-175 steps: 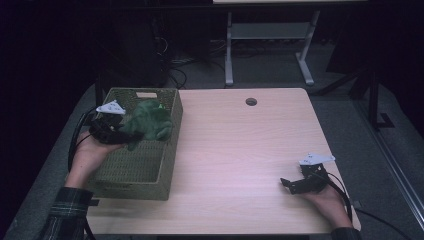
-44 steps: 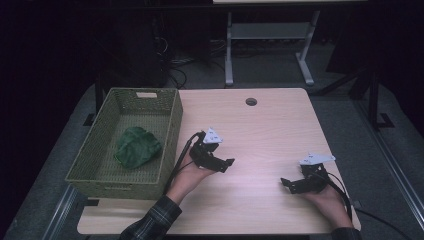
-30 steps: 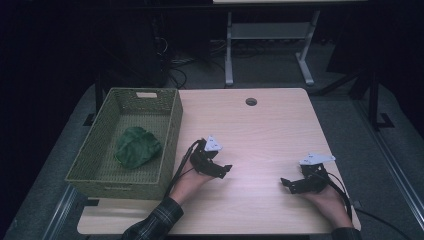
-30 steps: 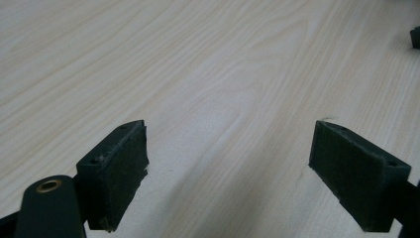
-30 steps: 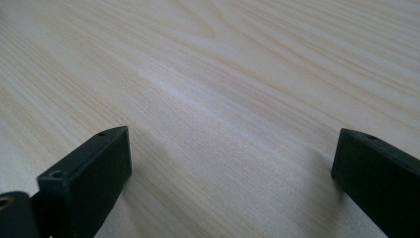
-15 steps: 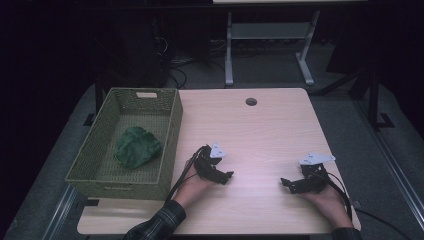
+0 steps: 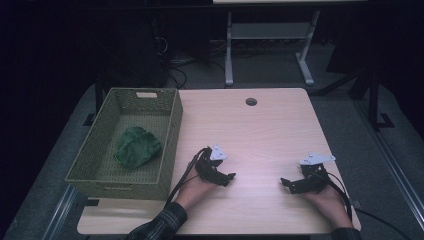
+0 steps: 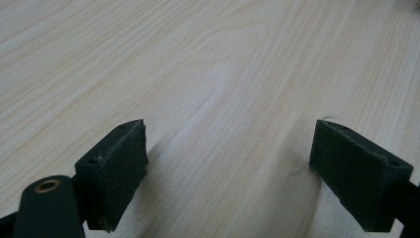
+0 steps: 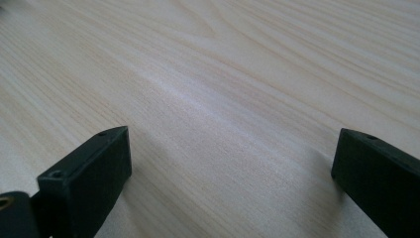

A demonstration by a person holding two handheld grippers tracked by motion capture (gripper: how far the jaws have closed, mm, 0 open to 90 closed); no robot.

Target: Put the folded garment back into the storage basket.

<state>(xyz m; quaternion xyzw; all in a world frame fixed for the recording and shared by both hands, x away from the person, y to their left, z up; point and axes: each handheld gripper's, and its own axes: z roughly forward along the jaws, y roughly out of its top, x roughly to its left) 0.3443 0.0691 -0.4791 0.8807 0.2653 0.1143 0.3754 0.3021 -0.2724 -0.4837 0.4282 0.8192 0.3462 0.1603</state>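
High view, crumpled green cloth [image 7: 137, 146], lying in woven basket [image 7: 170, 131]

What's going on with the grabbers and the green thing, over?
Left gripper open, empty, low over the table. Right gripper open, empty. Green cloth lying in the woven basket. Nothing in the way.

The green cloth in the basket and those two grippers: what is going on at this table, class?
A person sits at a wooden table with a two-jaw gripper in each hand. The green cloth lies bunched inside the woven basket at the table's left side. The left gripper rests low on the bare wood beside the basket, jaws open and empty. The right gripper rests near the front right, also open and empty.
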